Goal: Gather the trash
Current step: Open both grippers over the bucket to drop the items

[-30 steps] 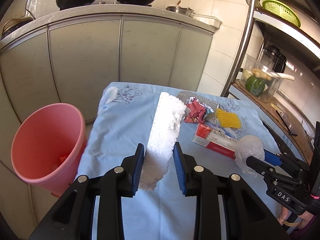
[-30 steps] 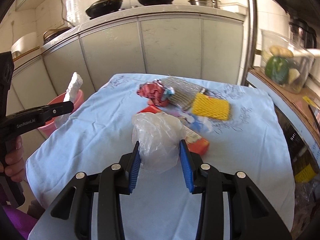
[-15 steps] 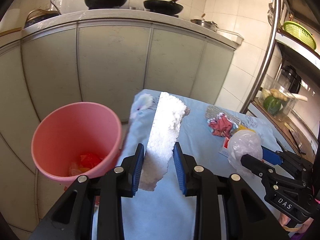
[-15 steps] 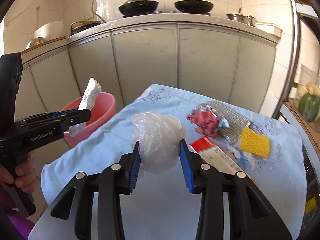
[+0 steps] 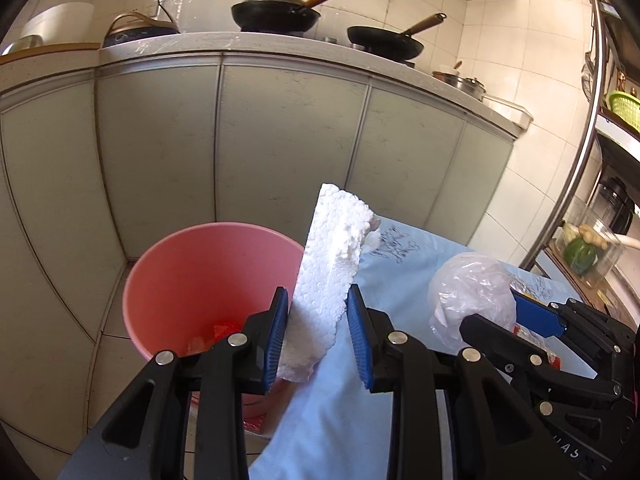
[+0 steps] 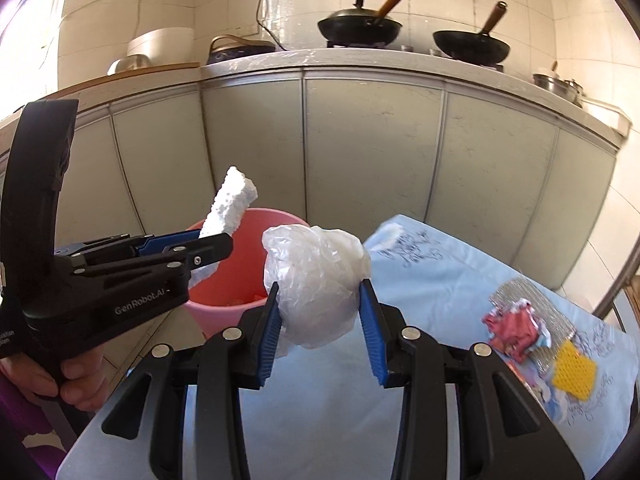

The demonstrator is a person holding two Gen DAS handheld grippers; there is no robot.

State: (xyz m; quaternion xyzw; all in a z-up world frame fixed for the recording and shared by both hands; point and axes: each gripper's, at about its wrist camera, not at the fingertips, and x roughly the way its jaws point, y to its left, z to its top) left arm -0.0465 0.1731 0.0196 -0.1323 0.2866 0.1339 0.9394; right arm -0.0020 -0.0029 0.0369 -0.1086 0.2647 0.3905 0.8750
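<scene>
My left gripper (image 5: 318, 338) is shut on a long white foam slab (image 5: 332, 264), held upright over the right rim of the pink bucket (image 5: 200, 276). In the right wrist view the foam slab (image 6: 234, 204) sticks up from the left gripper (image 6: 208, 246) in front of the pink bucket (image 6: 256, 256). My right gripper (image 6: 318, 334) is shut on a crumpled clear plastic bag (image 6: 316, 280), above the table's left edge, just right of the bucket. From the left wrist view the plastic bag (image 5: 472, 300) shows in the right gripper (image 5: 516, 320).
A blue cloth covers the table (image 6: 440, 280). On it at the right lie a crumpled red wrapper (image 6: 512, 330), a silver mesh piece (image 6: 532, 304) and a yellow foam net (image 6: 574, 370). Grey cabinets (image 5: 280, 140) with pans on top stand behind. A hand (image 6: 76, 376) holds the left gripper.
Both grippers have swung left, away from the middle of the table toward the bucket, each still holding its load. The foam slab now stands over the bucket's rim.
</scene>
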